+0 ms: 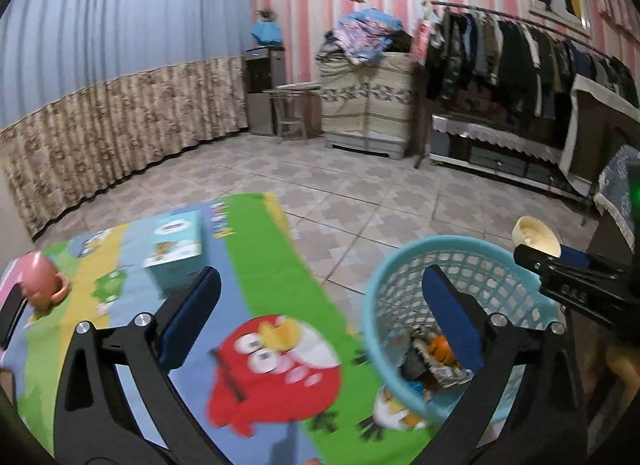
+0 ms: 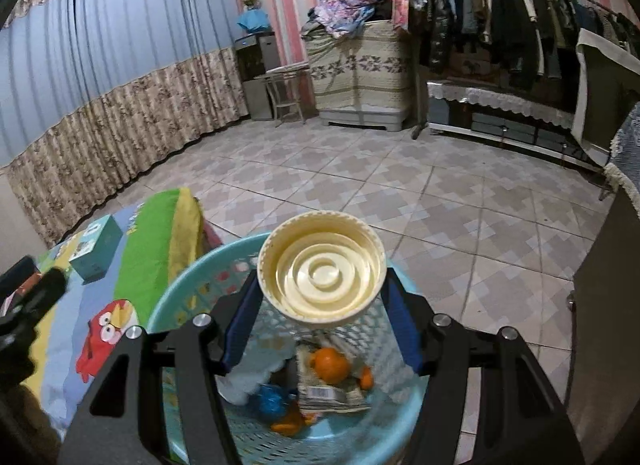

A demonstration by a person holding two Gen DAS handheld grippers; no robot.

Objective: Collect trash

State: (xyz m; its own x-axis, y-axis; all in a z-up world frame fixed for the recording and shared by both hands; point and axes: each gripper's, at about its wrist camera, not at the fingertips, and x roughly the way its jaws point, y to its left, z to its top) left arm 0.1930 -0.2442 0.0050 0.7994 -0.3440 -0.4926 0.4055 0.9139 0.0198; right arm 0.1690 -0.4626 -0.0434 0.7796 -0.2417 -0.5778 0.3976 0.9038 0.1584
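My right gripper (image 2: pixel 320 285) is shut on a cream plastic cup (image 2: pixel 322 267), its ridged bottom facing the camera, held over the light blue mesh trash basket (image 2: pixel 172 301). The basket holds orange peels (image 2: pixel 330 363), paper and a blue wrapper. In the left wrist view the basket (image 1: pixel 374 293) stands right of the table, and the cup (image 1: pixel 536 235) shows above its far rim in the right gripper. My left gripper (image 1: pixel 320 297) is open and empty above the cartoon tablecloth (image 1: pixel 256 257).
A pink mug (image 1: pixel 42 279) and a teal box (image 1: pixel 176 247) stand on the cartoon-print table. Beyond is tiled floor, a curtain wall at left, a cabinet with piled cloth at the back, and a clothes rack (image 1: pixel 520 53) at right.
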